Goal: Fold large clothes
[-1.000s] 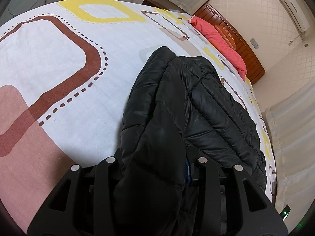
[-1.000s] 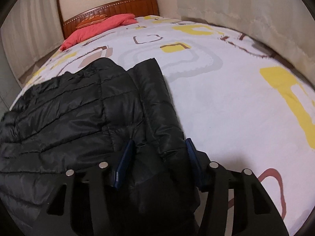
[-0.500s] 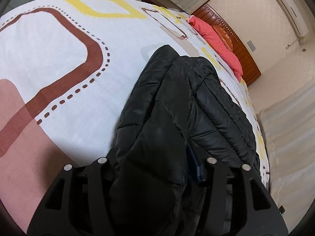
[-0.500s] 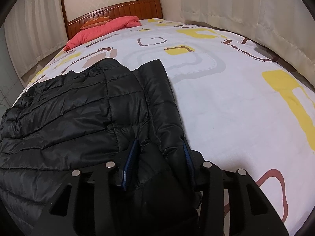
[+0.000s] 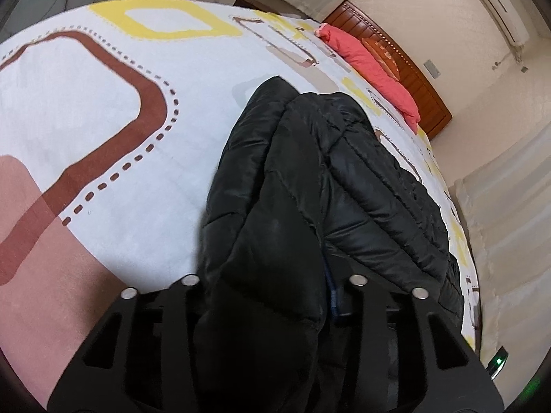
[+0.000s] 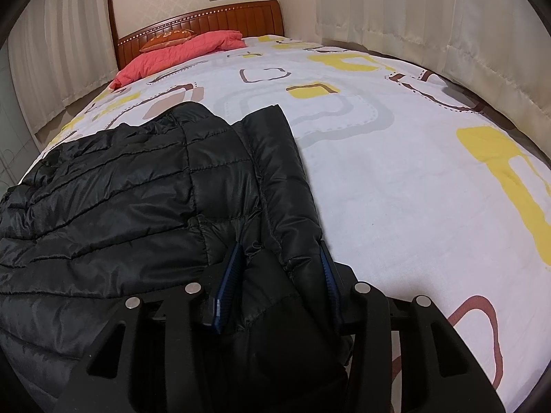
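A black quilted puffer jacket (image 5: 344, 179) lies folded lengthwise on the patterned bed sheet (image 5: 86, 120). My left gripper (image 5: 268, 285) has a thick fold of the jacket's near end between its jaws, which are closing. The right blue pad (image 5: 332, 296) presses on the fabric and the left pad is hidden under it. In the right wrist view the jacket (image 6: 120, 199) spreads to the left. My right gripper (image 6: 279, 275) is shut on the jacket's right-hand edge strip, with both blue pads (image 6: 229, 285) against the fabric.
The white sheet (image 6: 396, 189) with yellow and brown shapes stretches to the right of the jacket. A pink quilt (image 6: 179, 55) and an orange cushion (image 6: 165, 38) lie by the wooden headboard (image 6: 206, 20). Curtains (image 6: 430, 10) hang along the bed's far side.
The left jaws widened around the jacket fold and then came back in on it. The right jaws narrowed slightly on the jacket edge. The jacket has stayed where it was.
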